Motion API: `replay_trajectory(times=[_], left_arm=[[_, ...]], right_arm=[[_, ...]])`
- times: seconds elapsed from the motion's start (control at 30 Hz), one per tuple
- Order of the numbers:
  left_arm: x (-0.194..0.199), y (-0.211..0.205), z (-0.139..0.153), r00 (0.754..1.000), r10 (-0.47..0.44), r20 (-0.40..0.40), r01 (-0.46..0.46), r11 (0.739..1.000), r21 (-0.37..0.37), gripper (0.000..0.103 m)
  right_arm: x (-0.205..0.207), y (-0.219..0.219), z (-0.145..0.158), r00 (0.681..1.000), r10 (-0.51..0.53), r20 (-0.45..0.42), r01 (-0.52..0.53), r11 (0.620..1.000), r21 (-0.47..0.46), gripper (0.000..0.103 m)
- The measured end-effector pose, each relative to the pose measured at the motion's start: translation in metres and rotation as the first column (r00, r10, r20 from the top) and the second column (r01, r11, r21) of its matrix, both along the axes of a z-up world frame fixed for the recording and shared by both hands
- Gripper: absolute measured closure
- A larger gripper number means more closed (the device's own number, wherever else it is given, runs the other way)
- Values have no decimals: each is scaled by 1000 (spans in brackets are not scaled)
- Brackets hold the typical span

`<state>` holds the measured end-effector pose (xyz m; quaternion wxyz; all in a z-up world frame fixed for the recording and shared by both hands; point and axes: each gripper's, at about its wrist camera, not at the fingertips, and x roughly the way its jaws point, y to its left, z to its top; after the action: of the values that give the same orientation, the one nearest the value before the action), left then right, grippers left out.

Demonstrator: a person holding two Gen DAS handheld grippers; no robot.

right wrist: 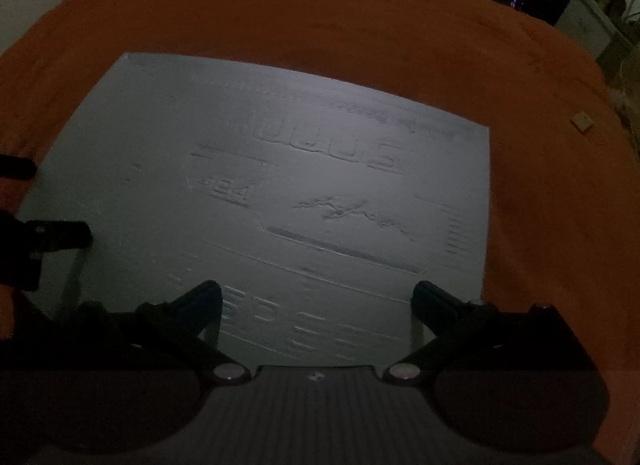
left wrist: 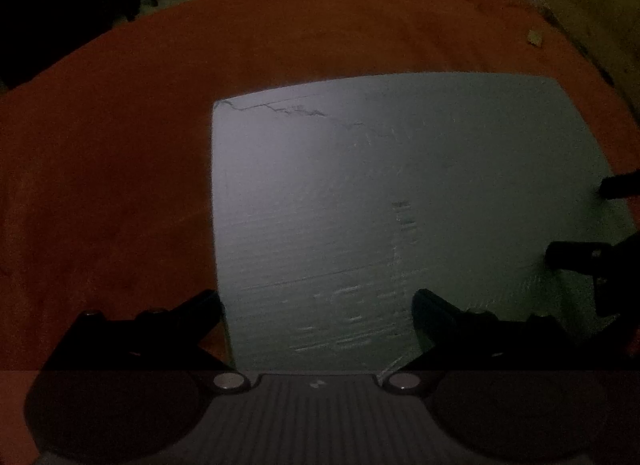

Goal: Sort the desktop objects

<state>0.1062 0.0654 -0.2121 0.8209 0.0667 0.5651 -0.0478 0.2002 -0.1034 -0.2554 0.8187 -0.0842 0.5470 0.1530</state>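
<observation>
Left gripper (left wrist: 318,301): the fingers are held apart, nothing is clamped.
Right gripper (right wrist: 316,297): the fingers are spread too, nothing is gripped.
Flat pale grey embossed board (right wrist: 280,169): one; it is laid on the orange cloth-covered table (right wrist: 540,225), below both tools.
Small tan square piece (right wrist: 581,121): one, at 2 o'clock of the board, well apart.
Advice: probably the small piece is to be approached slowly and the fingers closed only once it sits between them.

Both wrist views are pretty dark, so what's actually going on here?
A person holds two grippers over a grey board lying flat on an orange cloth. The left gripper and right gripper are both open and empty, hovering over the board's near part. The board's surface is scuffed, with faint embossed marks. A small tan piece lies on the cloth off the board's far right corner. No sortable objects sit on the board, and nothing is being grasped.
</observation>
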Motion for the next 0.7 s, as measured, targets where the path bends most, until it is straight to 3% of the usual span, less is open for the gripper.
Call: replay_trajectory(times=[0.17, 0.3, 0.4, 0.57, 0.7], left_arm=[[7, -10, 0, 1000, 19, -6, -19, 999, -29, 0], [1, -7, 3, 999, 25, -20, -26, 999, -31, 0], [-10, -14, 16, 1000, 14, 5, -14, 1000, 8, 0], [-10, -21, 61, 999, -2, 51, 0, 999, 42, 0], [-7, -32, 116, 994, -73, 85, 68, 996, 64, 0]], right_arm=[[-18, -4, -9, 1000, 10, 7, -10, 1000, 2, 0], [-40, -49, 18, 998, 55, -12, -56, 998, -26, 0], [-51, -71, 44, 996, 85, -2, -85, 994, -67, 0], [-52, -80, 93, 997, 82, -4, -82, 995, -54, 0], [-58, -94, 143, 999, -35, 14, 34, 999, 25, 0]])
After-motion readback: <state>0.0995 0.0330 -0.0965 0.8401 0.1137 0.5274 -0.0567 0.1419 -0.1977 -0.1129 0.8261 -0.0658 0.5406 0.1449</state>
